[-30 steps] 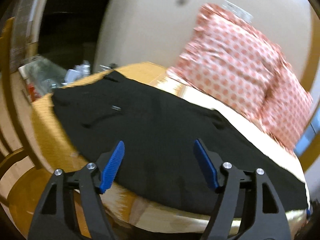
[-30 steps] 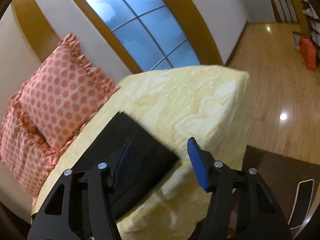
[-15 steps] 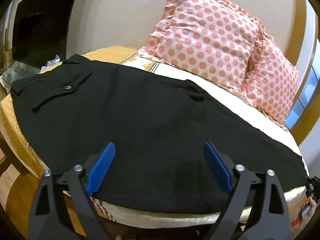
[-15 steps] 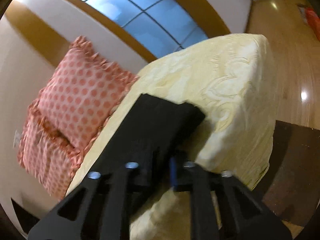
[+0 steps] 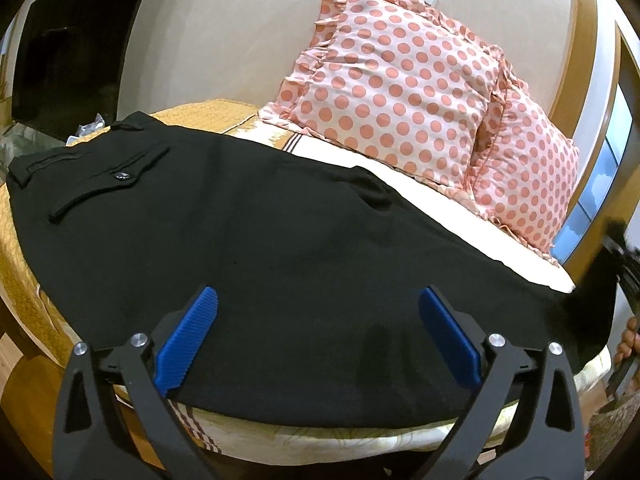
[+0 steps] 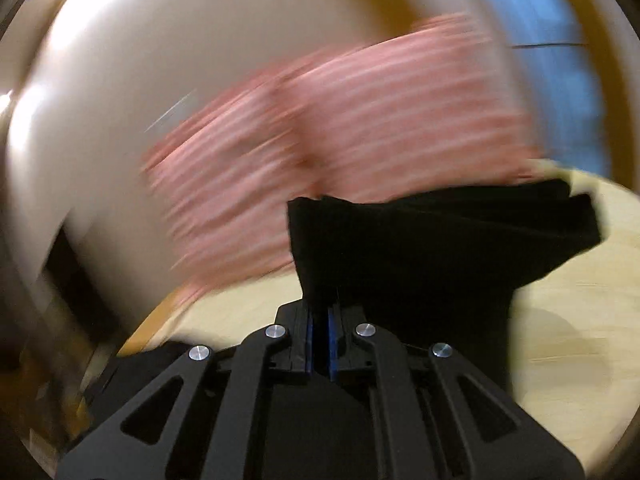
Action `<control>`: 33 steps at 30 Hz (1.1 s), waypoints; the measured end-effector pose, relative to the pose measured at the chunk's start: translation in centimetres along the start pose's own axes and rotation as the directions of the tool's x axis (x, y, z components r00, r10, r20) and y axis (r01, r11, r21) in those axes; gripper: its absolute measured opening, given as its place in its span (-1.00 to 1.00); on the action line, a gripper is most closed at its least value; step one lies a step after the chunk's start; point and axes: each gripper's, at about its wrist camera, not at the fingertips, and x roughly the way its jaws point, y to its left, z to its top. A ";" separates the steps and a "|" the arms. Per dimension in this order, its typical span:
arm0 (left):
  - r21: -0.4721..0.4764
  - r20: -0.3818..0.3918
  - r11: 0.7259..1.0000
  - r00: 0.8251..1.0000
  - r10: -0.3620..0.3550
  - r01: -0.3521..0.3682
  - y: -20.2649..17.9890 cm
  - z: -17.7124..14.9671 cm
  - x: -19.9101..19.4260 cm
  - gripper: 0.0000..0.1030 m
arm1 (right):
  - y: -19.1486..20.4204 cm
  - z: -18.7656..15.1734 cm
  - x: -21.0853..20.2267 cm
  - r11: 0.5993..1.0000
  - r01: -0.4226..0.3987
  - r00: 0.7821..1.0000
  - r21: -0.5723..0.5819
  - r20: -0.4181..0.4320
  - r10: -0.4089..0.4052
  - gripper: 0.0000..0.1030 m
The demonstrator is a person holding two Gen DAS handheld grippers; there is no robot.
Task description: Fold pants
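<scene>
Black pants (image 5: 280, 240) lie flat along the bed, waistband and back pocket at the left, legs running right. My left gripper (image 5: 318, 334) is open and empty, hovering over the middle of the pants near the bed's front edge. My right gripper (image 6: 320, 332) is shut on the hem end of the pants (image 6: 420, 248) and holds it lifted off the bed; the right wrist view is blurred by motion. The lifted end shows at the far right of the left wrist view (image 5: 592, 280).
Two pink polka-dot pillows (image 5: 400, 92) lean on the wall behind the pants. The bed has a yellow cover (image 6: 560, 312) and an orange blanket (image 5: 24, 280) at the left. A dark screen (image 5: 68, 40) stands at back left.
My right gripper closed on the pants' leg end and lifted it, swinging toward the pillows. My left gripper moved in closer over the middle of the pants, still open.
</scene>
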 end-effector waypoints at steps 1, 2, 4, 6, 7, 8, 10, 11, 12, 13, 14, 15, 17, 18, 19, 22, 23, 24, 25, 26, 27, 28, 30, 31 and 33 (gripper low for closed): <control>-0.013 0.000 1.000 1.000 -0.005 0.005 0.1 0.1 0.0 0.95 | 3.1 -1.7 3.0 0.995 -0.085 0.991 -0.061 -0.111 0.078 -0.89; -0.023 0.001 1.000 1.000 -0.009 0.009 0.2 0.2 -0.1 0.95 | 5.1 -3.4 5.1 0.985 -0.136 0.972 -0.101 -0.203 0.114 -0.89; -0.039 0.000 0.999 1.000 -0.022 0.022 0.4 0.3 -0.2 0.96 | 8.1 -7.3 8.8 0.966 -0.194 0.922 -0.170 -0.369 0.120 -0.90; -0.046 -0.001 0.998 0.999 -0.035 0.035 0.6 0.4 -0.3 0.96 | 8.9 -9.7 10.5 0.964 -0.202 0.894 -0.175 -0.434 0.109 -0.90; -0.047 -0.001 0.998 0.999 -0.043 0.043 0.7 0.4 -0.4 0.95 | 8.8 -10.1 10.9 0.968 -0.197 0.890 -0.155 -0.443 0.110 -0.90; -0.046 0.000 0.998 0.999 -0.047 0.047 0.7 0.3 -0.4 0.95 | 8.5 -9.8 11.0 0.972 -0.190 0.897 -0.136 -0.427 0.115 -0.90; -0.041 0.004 0.998 0.999 -0.048 0.048 0.7 0.3 -0.4 0.95 | 8.5 -8.7 10.7 0.976 -0.170 0.917 -0.134 -0.384 0.107 -0.90; -0.038 0.006 0.998 0.999 -0.044 0.045 0.6 0.2 -0.4 0.96 | 8.8 -8.1 10.3 0.978 -0.158 0.931 -0.139 -0.351 0.101 -0.90; -0.035 0.009 0.999 0.999 -0.038 0.038 0.6 0.2 -0.3 0.96 | 8.9 -7.5 10.4 0.978 -0.154 0.938 -0.138 -0.331 0.101 -0.90; -0.034 0.011 0.999 0.999 -0.034 0.035 0.5 0.2 -0.3 0.96 | 9.4 -6.8 10.3 0.979 -0.154 0.949 -0.133 -0.297 0.108 -0.90; -0.031 0.015 0.999 1.000 -0.028 0.028 0.4 0.1 -0.2 0.96 | 10.0 -6.8 10.2 0.978 -0.158 0.953 -0.138 -0.281 0.114 -0.89; -0.031 0.016 0.999 1.000 -0.024 0.025 0.3 0.1 -0.2 0.96 | 10.9 -7.1 10.3 0.973 -0.168 0.952 -0.159 -0.281 0.119 -0.89; -0.042 0.015 0.999 1.000 -0.026 0.026 0.3 0.2 -0.3 0.96 | 12.7 -9.1 11.2 0.948 -0.200 0.934 -0.249 -0.342 0.107 -0.89; -0.061 0.016 0.998 0.999 -0.033 0.034 0.5 0.3 -0.6 0.96 | 13.2 -9.9 11.5 0.942 -0.211 0.926 -0.261 -0.363 0.107 -0.89; -0.081 0.020 0.996 0.999 -0.045 0.047 0.8 0.4 -1.1 0.96 | 13.3 -10.5 11.8 0.940 -0.216 0.921 -0.264 -0.374 0.107 -0.89; -0.149 0.078 0.988 0.996 -0.035 0.046 2.5 0.9 -3.2 0.96 | 13.2 -11.5 11.7 0.933 -0.210 0.920 -0.292 -0.381 0.088 -0.89; -0.169 0.099 0.985 0.995 -0.016 0.032 3.2 1.1 -3.9 0.96 | 13.6 -11.9 11.6 0.926 -0.207 0.919 -0.316 -0.387 0.074 -0.87; -0.199 0.121 0.980 0.993 0.015 0.009 4.3 1.4 -4.8 0.96 | 13.9 -12.3 11.7 0.917 -0.203 0.917 -0.344 -0.394 0.055 -0.84; -0.219 0.130 0.976 0.991 0.035 -0.006 5.1 1.6 -5.2 0.96 | 14.5 -12.7 11.4 0.902 -0.208 0.917 -0.379 -0.397 0.044 -0.70; -0.243 0.136 0.970 0.989 0.058 -0.023 6.0 1.8 -5.6 0.96 | 15.0 -13.1 11.0 0.885 -0.221 0.919 -0.409 -0.390 0.050 -0.34; -0.279 0.138 0.959 0.987 0.083 -0.041 7.2 1.9 -6.1 0.96 | 15.4 -13.5 10.8 0.867 -0.246 0.915 -0.433 -0.400 0.060 -0.05; -0.310 0.138 0.950 0.986 0.095 -0.048 8.2 2.0 -6.3 0.95 | 16.1 -14.2 10.3 0.844 -0.285 0.905 -0.454 -0.418 0.082 0.40; -0.367 0.131 0.929 0.986 0.103 -0.049 9.8 2.1 -6.6 0.95 | 16.9 -14.7 9.1 0.815 -0.307 0.912 -0.492 -0.398 0.103 0.43; -0.392 0.124 0.919 0.987 0.104 -0.048 10.6 2.1 -6.6 0.95 | 16.7 -14.2 8.7 0.819 -0.318 0.915 -0.478 -0.381 0.133 0.42; -0.430 0.110 0.902 0.989 0.102 -0.046 11.7 2.3 -6.5 0.95 | 15.2 -12.9 8.5 0.866 -0.284 0.933 -0.412 -0.328 0.150 0.40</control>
